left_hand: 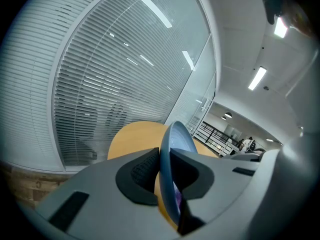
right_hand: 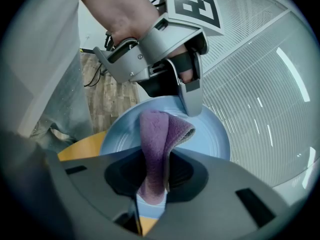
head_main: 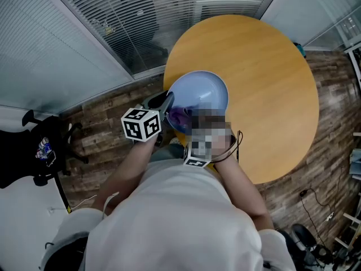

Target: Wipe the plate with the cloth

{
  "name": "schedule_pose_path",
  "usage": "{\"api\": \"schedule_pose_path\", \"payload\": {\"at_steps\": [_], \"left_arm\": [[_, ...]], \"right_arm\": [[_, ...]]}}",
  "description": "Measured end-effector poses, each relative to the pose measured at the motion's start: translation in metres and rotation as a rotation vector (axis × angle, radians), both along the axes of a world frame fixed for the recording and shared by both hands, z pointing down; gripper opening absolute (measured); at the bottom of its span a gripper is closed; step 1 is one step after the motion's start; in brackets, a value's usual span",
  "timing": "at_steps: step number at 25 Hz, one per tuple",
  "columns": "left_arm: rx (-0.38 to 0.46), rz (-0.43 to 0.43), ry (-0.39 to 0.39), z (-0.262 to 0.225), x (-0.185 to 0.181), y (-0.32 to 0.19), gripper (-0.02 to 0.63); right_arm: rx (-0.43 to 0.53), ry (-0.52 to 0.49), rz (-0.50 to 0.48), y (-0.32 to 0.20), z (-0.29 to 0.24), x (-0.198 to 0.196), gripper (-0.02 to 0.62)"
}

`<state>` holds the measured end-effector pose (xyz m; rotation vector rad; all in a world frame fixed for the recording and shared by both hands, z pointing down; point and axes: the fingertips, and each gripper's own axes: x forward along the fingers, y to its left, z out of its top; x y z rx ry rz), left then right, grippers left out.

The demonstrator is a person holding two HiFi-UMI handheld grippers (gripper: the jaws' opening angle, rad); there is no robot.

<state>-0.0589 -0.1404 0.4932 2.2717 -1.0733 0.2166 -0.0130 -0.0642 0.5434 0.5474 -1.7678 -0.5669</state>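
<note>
Round light-wood table [head_main: 271,95], standing on dark plank floor [head_main: 113,109]

The room was brightly and evenly lit from above. In the left gripper view the ceiling lights [left_hand: 258,77] were blown out to white, and pale streaks of them were reflected across the window blinds [left_hand: 100,84]. In the head view the table [head_main: 265,83] was seen evenly lit. Both gripper views were strongly bent by the wide lens and ringed with black corners. The plate [left_hand: 176,139] was slightly blurred at its near edge, while the cloth [right_hand: 155,134] was rendered sharp in the right gripper view.
</note>
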Motion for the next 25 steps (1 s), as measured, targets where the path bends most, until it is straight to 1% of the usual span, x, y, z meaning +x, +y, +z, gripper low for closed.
{"api": "schedule_pose_path", "payload": {"at_steps": [8,15,21,25], "left_arm": [[0.005,-0.02,0.007,-0.002,-0.008,0.0,0.052],[0.004,-0.033,0.01,-0.003,-0.009,-0.007,0.052],[0.019,-0.013,-0.007,-0.004,-0.006,-0.006,0.052],[0.025,-0.005,-0.005,-0.007,-0.004,-0.005,0.052]], "right_arm": [[-0.02,0.016,0.062,-0.001,0.007,0.025,0.089],[-0.029,0.046,0.134,-0.013,0.015,0.064,0.089],[-0.016,0.053,0.207,-0.026,0.013,0.09,0.089],[-0.001,0.046,0.246,-0.031,0.007,0.102,0.089]]}}
